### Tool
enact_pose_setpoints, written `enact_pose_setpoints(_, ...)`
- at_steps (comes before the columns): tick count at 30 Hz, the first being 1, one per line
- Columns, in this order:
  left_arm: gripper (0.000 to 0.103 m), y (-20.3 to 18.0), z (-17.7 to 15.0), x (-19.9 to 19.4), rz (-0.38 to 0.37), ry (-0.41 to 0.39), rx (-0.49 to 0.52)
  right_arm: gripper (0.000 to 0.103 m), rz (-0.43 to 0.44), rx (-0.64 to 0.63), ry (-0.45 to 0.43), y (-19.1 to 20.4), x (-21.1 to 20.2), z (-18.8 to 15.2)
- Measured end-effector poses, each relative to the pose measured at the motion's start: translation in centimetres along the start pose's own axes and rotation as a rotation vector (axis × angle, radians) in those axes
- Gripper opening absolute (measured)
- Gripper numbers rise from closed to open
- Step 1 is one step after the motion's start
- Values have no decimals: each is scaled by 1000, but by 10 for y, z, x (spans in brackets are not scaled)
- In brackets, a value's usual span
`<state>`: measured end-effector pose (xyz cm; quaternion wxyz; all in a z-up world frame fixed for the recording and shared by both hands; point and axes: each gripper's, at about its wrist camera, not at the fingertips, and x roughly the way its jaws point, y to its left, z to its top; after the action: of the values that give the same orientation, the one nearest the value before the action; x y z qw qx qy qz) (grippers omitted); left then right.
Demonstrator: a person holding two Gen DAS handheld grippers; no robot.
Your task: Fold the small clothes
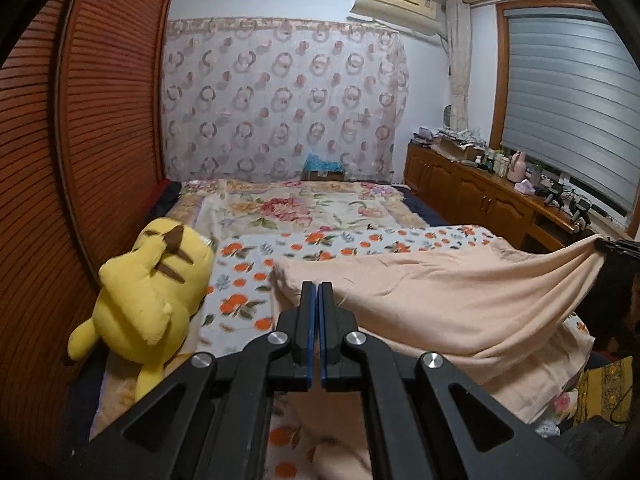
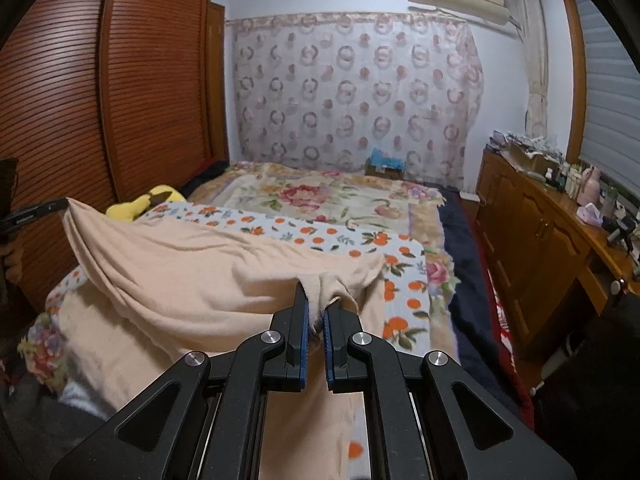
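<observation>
Two hand-held grippers are in our grasp, and between them hangs the thing we are folding. Largest in both views is the bed, spread with a cream floral blanket and, nearer us, a white sheet printed with oranges. Beside it on the left stands the brown louvred wooden wardrobe, and on the far wall a sheer curtain with ring patterns. Along the right wall runs a low wooden cabinet crowded with bottles and small items, under a window with grey blinds.

Across the orange-print sheet lies our peach-coloured soft knit garment; its far part rests on the bed while its near edge is lifted and stretched between our two tools, sagging in the middle. Our left hand-held gripper has its blue-lined jaws pressed together, with the garment's edge passing right at their tips and peach cloth visible beneath the linkage. Our right hand-held gripper is clamped narrowly on a bunched corner of the same garment, the cloth pinched between the pads. In the left view that right tool shows at the far right edge with the cloth drawn up to it.

A yellow plush toy with brown-tipped ears lies on the bed's left side, against the wardrobe
</observation>
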<state>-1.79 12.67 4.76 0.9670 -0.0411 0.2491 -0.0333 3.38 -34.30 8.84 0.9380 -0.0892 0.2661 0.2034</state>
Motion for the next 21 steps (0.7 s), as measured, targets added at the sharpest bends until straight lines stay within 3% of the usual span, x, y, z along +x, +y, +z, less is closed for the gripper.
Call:
enact_pose_setpoints(5,0,13,-33,1,23,94,-19,3,-11,2,68,-4,-6,-24)
enact_pose_setpoints(10,0,19,-72,26,53,212,-51,4,21,55,206,-9,27,-65)
enact_pose_setpoints(14,0,20,-77,28,67,212,-61,5,17,100,246,-13,47,-82)
enact_pose_setpoints(19,2,21,-69,21,96,186,-32,11,15,82,226,-15,41,-75)
enact_pose_setpoints(21,13,23,-64,21,88,179,-26,19,-1,70,208,-18,32,-69)
